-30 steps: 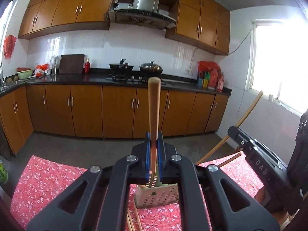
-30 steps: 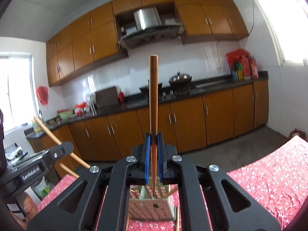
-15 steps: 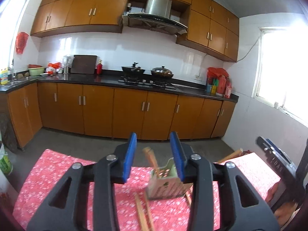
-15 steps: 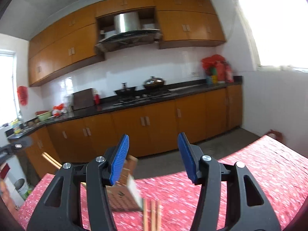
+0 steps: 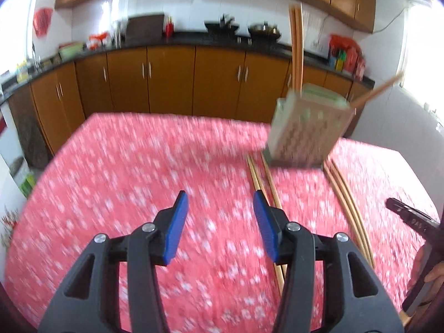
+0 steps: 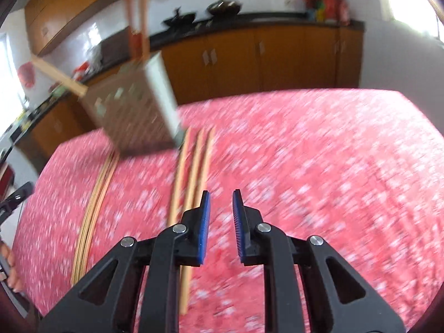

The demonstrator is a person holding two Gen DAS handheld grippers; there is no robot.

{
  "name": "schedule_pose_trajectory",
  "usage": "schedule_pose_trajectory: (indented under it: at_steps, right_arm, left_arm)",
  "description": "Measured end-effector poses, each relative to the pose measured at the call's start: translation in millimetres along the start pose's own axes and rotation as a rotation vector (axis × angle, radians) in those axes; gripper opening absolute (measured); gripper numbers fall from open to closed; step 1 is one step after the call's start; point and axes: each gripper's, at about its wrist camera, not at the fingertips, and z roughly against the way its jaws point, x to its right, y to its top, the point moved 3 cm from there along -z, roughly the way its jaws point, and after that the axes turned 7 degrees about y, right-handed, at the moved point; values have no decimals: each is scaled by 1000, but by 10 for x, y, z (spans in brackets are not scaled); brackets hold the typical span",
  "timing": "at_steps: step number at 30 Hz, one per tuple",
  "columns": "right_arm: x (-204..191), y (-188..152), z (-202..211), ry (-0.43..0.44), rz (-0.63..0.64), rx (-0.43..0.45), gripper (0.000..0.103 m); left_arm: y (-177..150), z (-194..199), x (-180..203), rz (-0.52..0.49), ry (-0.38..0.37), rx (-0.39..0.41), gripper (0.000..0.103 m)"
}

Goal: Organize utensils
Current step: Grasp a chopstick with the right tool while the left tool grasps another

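Three loose chopsticks [image 6: 191, 183] lie lengthwise just left of the right gripper [image 6: 221, 222], nearer it than the left gripper [image 5: 219, 222]; both jaws released, empty.

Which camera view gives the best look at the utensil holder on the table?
The left wrist view: the utensil holder is less blurred there, with its perforated front, rim and the chopsticks standing in it all showing. In the right wrist view the same holder is nearer but smeared and tilted by motion, so its details are lost.
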Motion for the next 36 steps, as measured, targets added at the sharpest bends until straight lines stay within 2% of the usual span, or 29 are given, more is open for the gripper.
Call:
schedule_pose_trajectory:
  at_steps: [7,10,14,17,21,26,28,36]
  right_arm:
    - [-205,-203,-351,23,20,-102,14]
    - [-203,-234,-398,7,26,-117,13]
    - [-202,-238,-429,-29,66,-118,7]
    - [-94,-229,-438,-92,53,-103,7]
    - [55,-196,-409,-110,15,-95,7]
    - [66,-199,-401,-116,23,-92,7]
    - [72,-197,-402,-112,21,-92,7]
    - [72,-208,-384,-113,22,-92,7]
  left_arm:
    - [-287,-135,175,-46,-36,-58,49]
    - [-301,-176,243,-48,-41,-83,49]
    - [-365,-253,295,-40,-89,-130,48]
    - [-404,-287,367,-57,-106,-150,38]
    - [-442,-330,435,-78,-102,-170,30]
    - [-470,-386,510,-91,-119,-191,25]
    - [-479,-415,538,-101,-111,-201,19]
    - [-492,-478,652,-135,-99,-218,16]
